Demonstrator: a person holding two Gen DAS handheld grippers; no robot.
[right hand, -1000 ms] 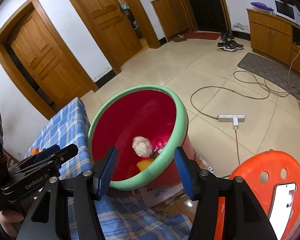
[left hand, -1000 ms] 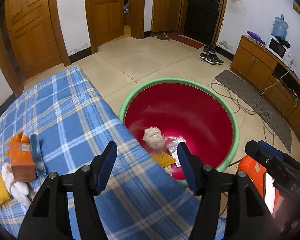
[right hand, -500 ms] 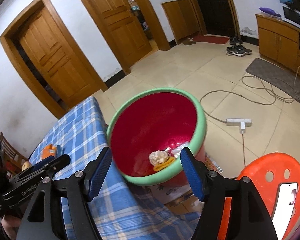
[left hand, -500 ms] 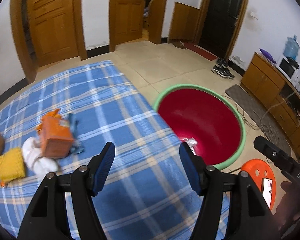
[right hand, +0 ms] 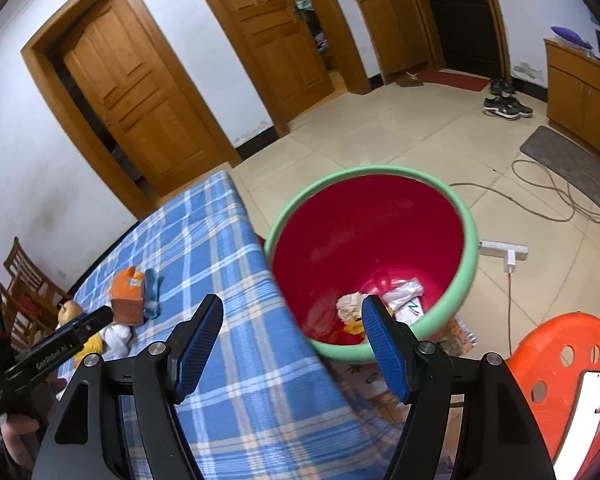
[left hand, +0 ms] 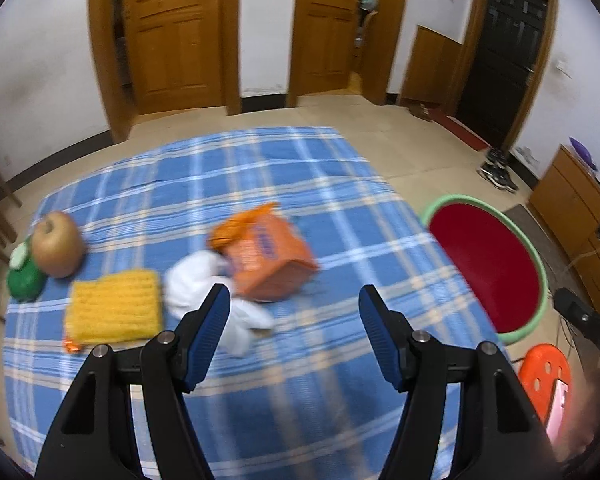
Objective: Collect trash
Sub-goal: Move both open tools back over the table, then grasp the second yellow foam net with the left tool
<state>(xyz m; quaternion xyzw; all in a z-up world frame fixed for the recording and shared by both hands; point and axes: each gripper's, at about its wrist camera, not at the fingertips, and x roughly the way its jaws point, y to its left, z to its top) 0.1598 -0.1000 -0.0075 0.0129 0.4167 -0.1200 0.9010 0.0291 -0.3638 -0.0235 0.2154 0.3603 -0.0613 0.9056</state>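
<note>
Trash on the blue plaid table [left hand: 300,184] now fills the left gripper's [left hand: 294,312] view, swung over from the red bin [right hand: 374,240]: orange carton [left hand: 268,256], white tissue [left hand: 196,280] and yellow cloth [left hand: 114,306] near the left edge come next. Both grippers gape empty; the right gripper [right hand: 292,342] hangs at the bin-side edge, where 1 crumpled wad [right hand: 350,304] and wrappers [right hand: 406,300] already lie in the bin.

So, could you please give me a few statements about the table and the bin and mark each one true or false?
1. The left claw holds the orange carton. False: it is open and empty.
2. The red bin already has rubbish inside. True.
3. The yellow knitted cloth lies in the bin. False: it lies on the blue checked cloth.
4. The right claw is empty. True.
5. A brown fruit sits beside a green item. True.
</note>
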